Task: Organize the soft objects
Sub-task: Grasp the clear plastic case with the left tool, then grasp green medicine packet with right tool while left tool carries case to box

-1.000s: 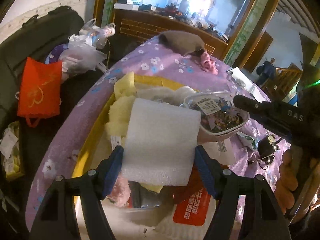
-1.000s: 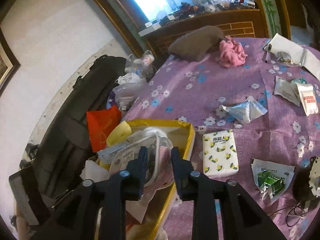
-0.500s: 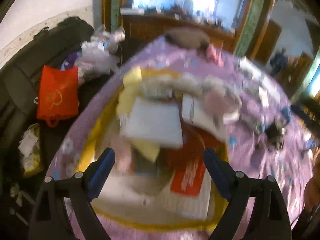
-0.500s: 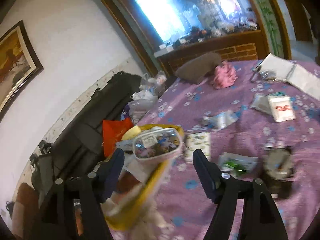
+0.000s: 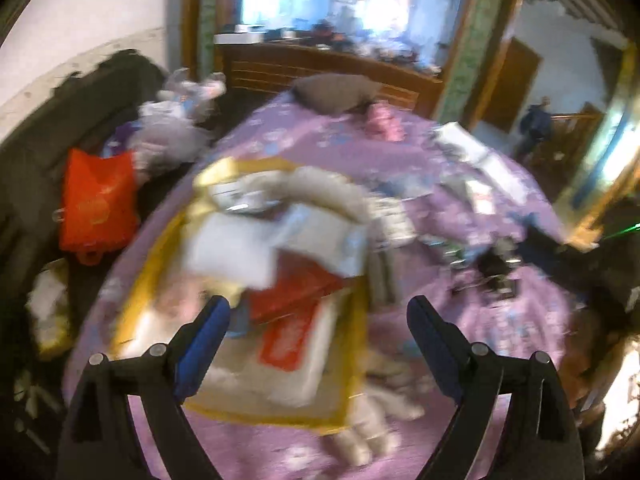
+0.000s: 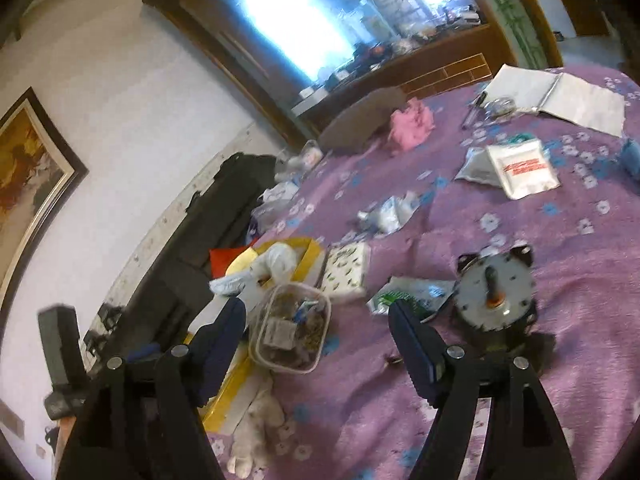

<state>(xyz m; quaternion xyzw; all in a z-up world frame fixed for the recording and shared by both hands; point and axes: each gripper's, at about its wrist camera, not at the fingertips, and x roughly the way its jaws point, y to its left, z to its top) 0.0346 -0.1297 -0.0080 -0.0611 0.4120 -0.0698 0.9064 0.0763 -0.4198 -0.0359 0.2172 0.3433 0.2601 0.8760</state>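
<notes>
The left gripper (image 5: 318, 326) is hanging with its blue-padded jaws spread wide and nothing between them; they have just been opening. Below it the yellow tray (image 5: 142, 292) is sitting on the purple flowered tablecloth (image 5: 500, 332), heaped with soft things: the white foam block (image 5: 232, 246) is lying loose on the pile, touching a red-and-white packet (image 5: 292, 336) beside it, though this view is blurred. A white plush toy (image 5: 372, 424) is lying against the tray's near edge.

The right gripper (image 6: 316, 334) is also standing released, jaws having just been opening, gripping nothing. A clear plastic tub (image 6: 290, 330) of small bits is showing between the fingers, resting by the tray's rim (image 6: 310, 250), with no pad pressing on it. Just beyond it a tissue pack with a leaf print (image 6: 346, 266) is lying flat on the cloth, and a round metal motor (image 6: 494, 288) is sitting to the right. Farther off, a pink cloth (image 6: 412, 124) is bunched beside a brown cushion (image 6: 362, 122)
</notes>
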